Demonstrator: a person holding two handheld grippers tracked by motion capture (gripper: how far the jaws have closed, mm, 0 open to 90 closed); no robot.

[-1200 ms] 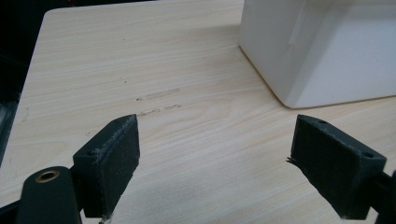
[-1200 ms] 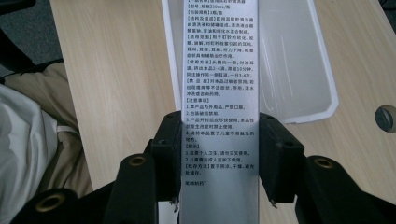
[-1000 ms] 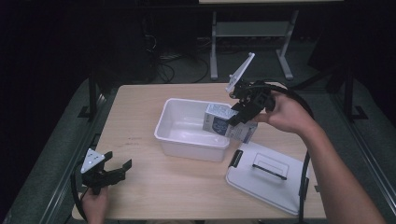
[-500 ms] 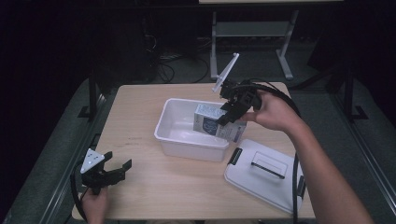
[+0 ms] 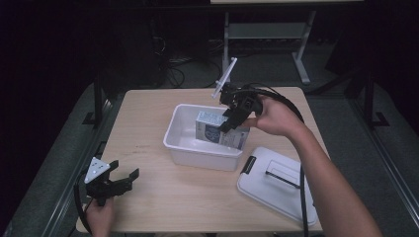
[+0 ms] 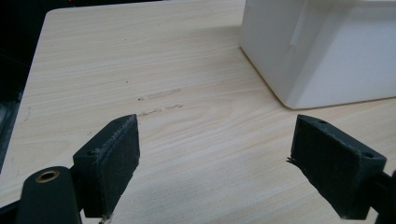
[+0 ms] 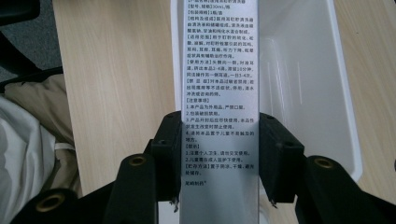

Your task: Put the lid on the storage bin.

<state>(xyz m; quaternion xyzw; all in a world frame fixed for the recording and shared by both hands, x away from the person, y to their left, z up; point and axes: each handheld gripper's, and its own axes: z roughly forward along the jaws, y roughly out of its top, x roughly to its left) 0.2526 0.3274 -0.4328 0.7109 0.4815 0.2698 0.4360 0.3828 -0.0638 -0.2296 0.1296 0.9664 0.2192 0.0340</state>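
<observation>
Two grippers, one carton, one bin, one lid on a wooden table; entries run left to right.

Risks, judged from how things lie. The carton is gripped near one end only and hangs tilted over the bin's rim; if it meets the wall on the way in, it may twist between the pads or nudge the light bin across the table. Nothing steadies the bin, as the other gripper sits well apart from it. The lid lies just beside the bin, under the right forearm, and a low pass of the arm or cable could drag it.

Left gripper: rests at the table's near left corner, well apart from the bin. Its jaws stand wide, with bare tabletop between the pads; it holds and touches nothing.

Bin: white plastic, uncovered, mid-table. It looks empty below the carton, though the far corner is hidden.

Carton: printed box, tilted, its lower part inside the bin; whether it touches the floor I cannot tell.

Right gripper: jaws about half closed, both pads pressed on the carton's opposite faces, a firm hold over the bin's right side.

Lid: white, handled, flat on the table right of the bin.
</observation>
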